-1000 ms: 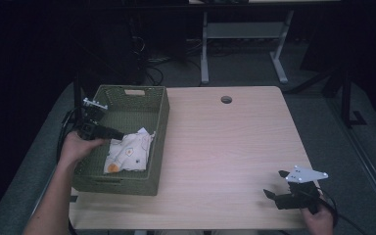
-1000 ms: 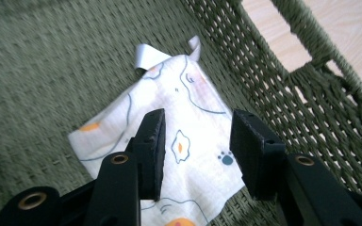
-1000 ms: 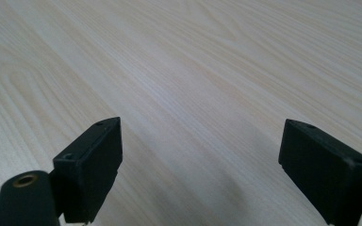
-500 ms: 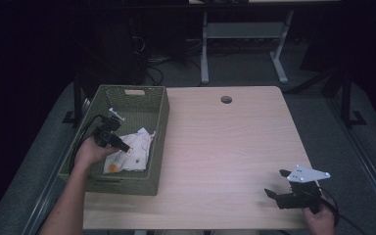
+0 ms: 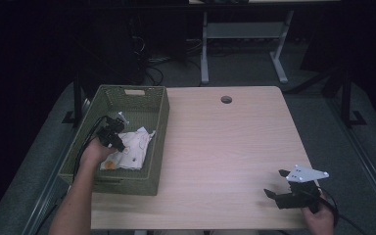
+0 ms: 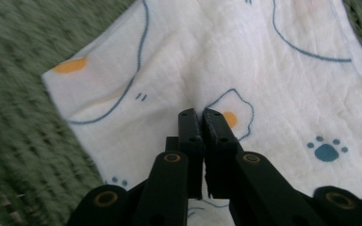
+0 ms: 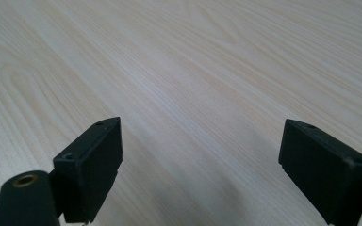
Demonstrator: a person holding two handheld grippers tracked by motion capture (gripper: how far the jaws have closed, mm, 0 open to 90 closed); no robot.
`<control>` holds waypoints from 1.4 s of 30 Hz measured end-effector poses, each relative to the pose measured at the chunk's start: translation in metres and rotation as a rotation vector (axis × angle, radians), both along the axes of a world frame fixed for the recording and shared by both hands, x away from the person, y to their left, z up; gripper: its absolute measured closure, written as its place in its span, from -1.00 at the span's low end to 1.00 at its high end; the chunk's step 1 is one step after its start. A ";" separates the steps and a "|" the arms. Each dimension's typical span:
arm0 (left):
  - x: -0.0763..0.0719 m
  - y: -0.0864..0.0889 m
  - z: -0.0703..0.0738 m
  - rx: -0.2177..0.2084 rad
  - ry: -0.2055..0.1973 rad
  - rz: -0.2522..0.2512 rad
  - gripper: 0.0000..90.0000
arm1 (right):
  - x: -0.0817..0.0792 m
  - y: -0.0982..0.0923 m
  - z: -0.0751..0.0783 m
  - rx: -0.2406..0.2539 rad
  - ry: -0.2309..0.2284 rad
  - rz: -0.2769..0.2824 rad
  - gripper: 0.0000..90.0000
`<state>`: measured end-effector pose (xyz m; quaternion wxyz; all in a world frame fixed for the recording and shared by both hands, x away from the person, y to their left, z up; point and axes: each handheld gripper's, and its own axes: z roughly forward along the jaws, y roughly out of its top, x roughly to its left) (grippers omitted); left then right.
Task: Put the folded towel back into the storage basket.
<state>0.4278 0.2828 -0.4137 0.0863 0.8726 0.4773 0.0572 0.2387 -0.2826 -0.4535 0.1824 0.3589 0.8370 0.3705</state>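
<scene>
Since the earlier frame, the left gripper (image 5: 119, 145) has been lowered into the green basket (image 5: 159, 117) and its fingers (image 6: 191, 129) have just been closing; they are now pressed together on the white printed cloth (image 6: 245, 70), which lies on the basket floor. The cloth seems to be pinched but not yet lifted, so taking it out to the worktop (image 5: 225, 147) is probably what is left. The right gripper (image 5: 277, 185) is rested low over the worktop with its fingers (image 7: 92, 165) spread and nothing between them.

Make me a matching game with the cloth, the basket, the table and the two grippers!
Things:
1. printed cloth
2. green basket
3. left gripper
4. right gripper

Descriptions:
A. jaws wide apart over bare wooden table
B. stands on the table's left side
C. lies inside the basket
D. jaws closed, down on the cloth

Pairs: 1-C, 2-B, 3-D, 4-A
</scene>
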 end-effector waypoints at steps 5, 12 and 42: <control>-0.005 -0.007 0.010 -0.057 -0.039 -0.021 0.81 | -0.001 0.003 0.001 -0.003 -0.003 0.001 -0.70; 0.002 -0.011 -0.004 0.011 -0.006 -0.021 0.94 | -0.002 0.006 0.001 -0.012 -0.008 0.012 -0.70; -0.044 0.004 0.045 -0.353 -0.176 0.051 0.29 | -0.003 0.000 0.004 0.015 -0.015 -0.018 -0.70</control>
